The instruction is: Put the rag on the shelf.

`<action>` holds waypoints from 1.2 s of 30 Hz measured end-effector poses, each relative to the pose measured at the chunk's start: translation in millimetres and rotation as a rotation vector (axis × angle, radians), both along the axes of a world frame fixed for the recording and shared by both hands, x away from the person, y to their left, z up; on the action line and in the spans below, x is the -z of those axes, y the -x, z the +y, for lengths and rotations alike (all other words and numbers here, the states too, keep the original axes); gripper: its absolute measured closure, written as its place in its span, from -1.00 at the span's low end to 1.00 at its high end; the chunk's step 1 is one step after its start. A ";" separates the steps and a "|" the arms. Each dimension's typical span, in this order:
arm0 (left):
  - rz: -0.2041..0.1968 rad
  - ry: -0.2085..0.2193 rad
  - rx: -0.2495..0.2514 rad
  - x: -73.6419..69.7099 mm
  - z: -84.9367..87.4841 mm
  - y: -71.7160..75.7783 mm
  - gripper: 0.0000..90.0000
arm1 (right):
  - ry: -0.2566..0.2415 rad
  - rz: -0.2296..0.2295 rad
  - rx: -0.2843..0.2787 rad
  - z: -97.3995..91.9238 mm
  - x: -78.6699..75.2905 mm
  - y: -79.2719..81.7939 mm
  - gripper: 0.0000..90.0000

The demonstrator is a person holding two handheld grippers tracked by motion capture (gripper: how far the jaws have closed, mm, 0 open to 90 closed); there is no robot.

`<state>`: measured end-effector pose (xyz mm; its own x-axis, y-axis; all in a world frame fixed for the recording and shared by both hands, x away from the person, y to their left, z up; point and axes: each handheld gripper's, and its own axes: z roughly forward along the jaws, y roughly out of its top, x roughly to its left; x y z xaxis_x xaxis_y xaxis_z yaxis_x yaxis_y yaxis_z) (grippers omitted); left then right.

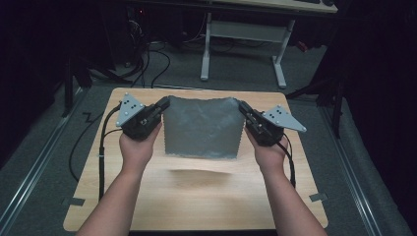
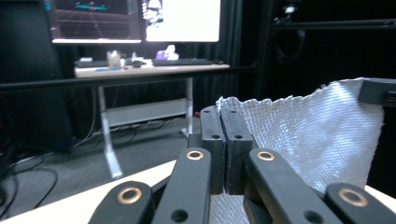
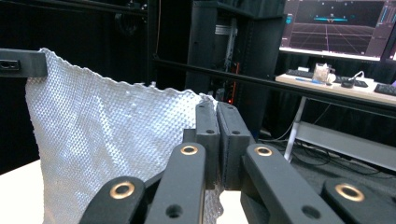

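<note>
A grey waffle-textured cloth (image 1: 202, 127) hangs spread in the air above the wooden table (image 1: 196, 196), held by its two top corners. My left gripper (image 1: 164, 104) is shut on the cloth's top left corner, and my right gripper (image 1: 242, 108) is shut on the top right corner. In the left gripper view the closed jaws pinch the cloth (image 2: 308, 130) at its near corner, with the other gripper's tip (image 2: 376, 91) at the far corner. In the right gripper view the cloth (image 3: 107, 135) stretches leftward to the other gripper's tip (image 3: 21, 63). The cloth's lower edge hangs free, casting a shadow on the table.
A white-legged desk (image 1: 246, 34) stands beyond the table, with cables (image 1: 152, 59) on the floor. Monitors (image 2: 140, 18) and a keyboard (image 2: 184, 61) sit on that desk. Dark curtains surround the area.
</note>
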<state>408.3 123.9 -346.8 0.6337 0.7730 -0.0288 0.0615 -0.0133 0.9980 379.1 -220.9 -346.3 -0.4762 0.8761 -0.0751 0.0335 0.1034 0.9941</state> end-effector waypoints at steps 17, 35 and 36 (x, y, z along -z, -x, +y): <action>0.061 -0.027 -0.051 7.8 -5.5 -67.5 1.00 | -0.028 0.062 0.017 -2.4 0.6 -60.5 0.97; 0.063 -0.093 -0.102 1.6 -17.5 -117.0 1.00 | 0.015 0.101 0.062 -2.0 -8.7 -116.8 0.97; 0.063 -0.094 -0.105 1.0 -18.0 -119.0 1.00 | 0.010 0.097 0.062 -2.5 -8.6 -118.9 0.97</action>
